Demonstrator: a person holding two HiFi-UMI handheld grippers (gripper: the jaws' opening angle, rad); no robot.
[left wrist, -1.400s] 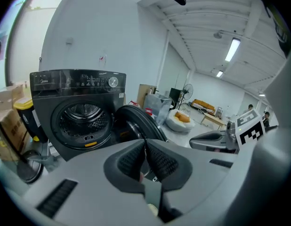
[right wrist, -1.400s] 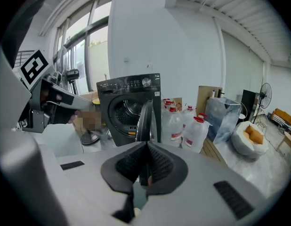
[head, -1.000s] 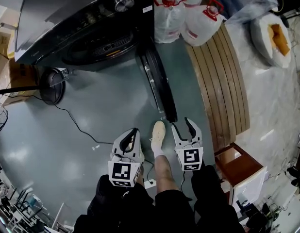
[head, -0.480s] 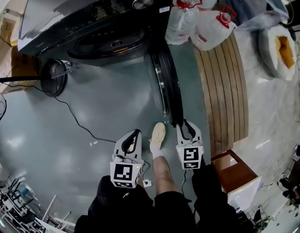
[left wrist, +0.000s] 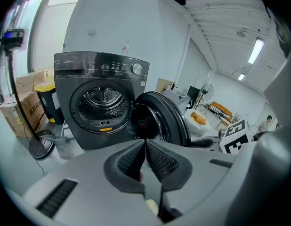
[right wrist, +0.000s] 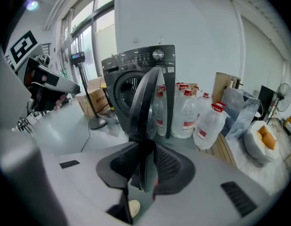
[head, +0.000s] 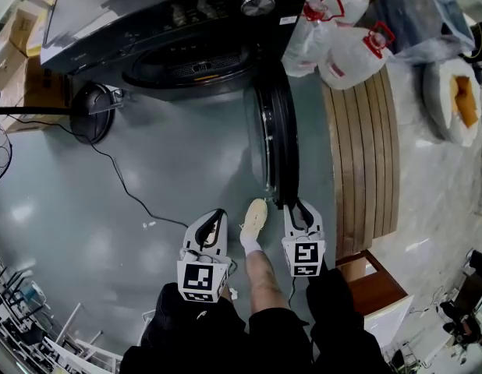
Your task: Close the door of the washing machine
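My left gripper (head: 216,215) hangs out in front of the washing machine (head: 163,22), jaws pressed together, nothing in them. The door (head: 277,142) stands swung wide open at the machine's right side. My right gripper (head: 296,204) is closing on the door's free edge, farthest from the machine, pads on the rim. A second ago those jaws were spread wide, just short of that edge.

Dark grey front-loading washing machine (head: 147,14), black round door (head: 284,146). Glossy grey-green floor (head: 171,170). Clear plastic water jugs (head: 346,53), red caps and handles. Tan slatted wooden platform (head: 366,154). Cream shoe (head: 255,215). Brown cardboard boxes (head: 26,68). Thin black cable (head: 124,189).
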